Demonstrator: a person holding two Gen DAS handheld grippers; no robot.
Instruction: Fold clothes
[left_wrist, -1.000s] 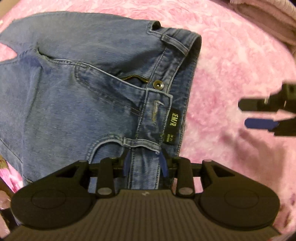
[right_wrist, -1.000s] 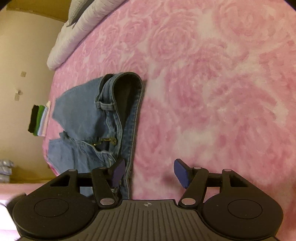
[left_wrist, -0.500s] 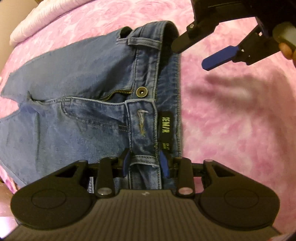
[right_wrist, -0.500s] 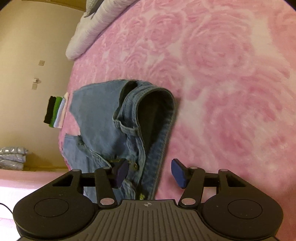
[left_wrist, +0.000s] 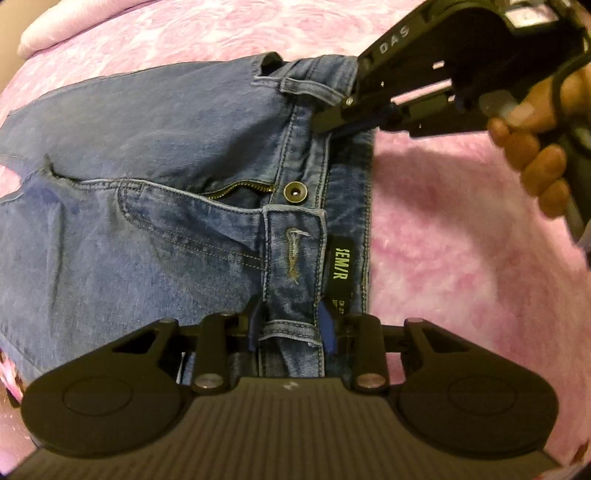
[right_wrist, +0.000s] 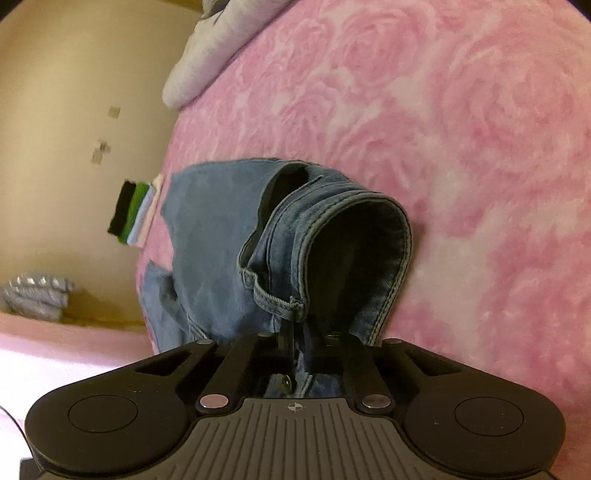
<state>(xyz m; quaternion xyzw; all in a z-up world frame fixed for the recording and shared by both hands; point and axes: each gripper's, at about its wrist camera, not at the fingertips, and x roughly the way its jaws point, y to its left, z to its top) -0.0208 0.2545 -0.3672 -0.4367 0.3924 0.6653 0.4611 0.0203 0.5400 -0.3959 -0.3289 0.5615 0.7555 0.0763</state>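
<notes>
Blue jeans (left_wrist: 147, 240) lie flat on the pink bed, with the fly unzipped and the brass button (left_wrist: 294, 192) undone. My left gripper (left_wrist: 290, 325) points steeply down at the front waistband by a belt loop. Its jaws are closing, and the band sits between the blue pads without looking pinched. My right gripper (left_wrist: 332, 122), held by a hand (left_wrist: 535, 155), is shut on the far stretch of the waistband. In the right wrist view the jeans (right_wrist: 221, 240) gape open ahead, and denim is clamped between the right gripper's (right_wrist: 295, 339) fingers.
A pink rose-patterned bedspread (right_wrist: 461, 147) stretches right of and beyond the jeans. A white pillow (right_wrist: 207, 62) lies at the far end. A folded stack of black, green and pale clothes (right_wrist: 135, 210) sits at the bed's edge, with a grey bundle (right_wrist: 37, 299) lower down.
My right gripper came in from the right, dropped onto the waistband's far end and went from wide open to shut on it. My left gripper rolled slightly and stayed at the belt loop.
</notes>
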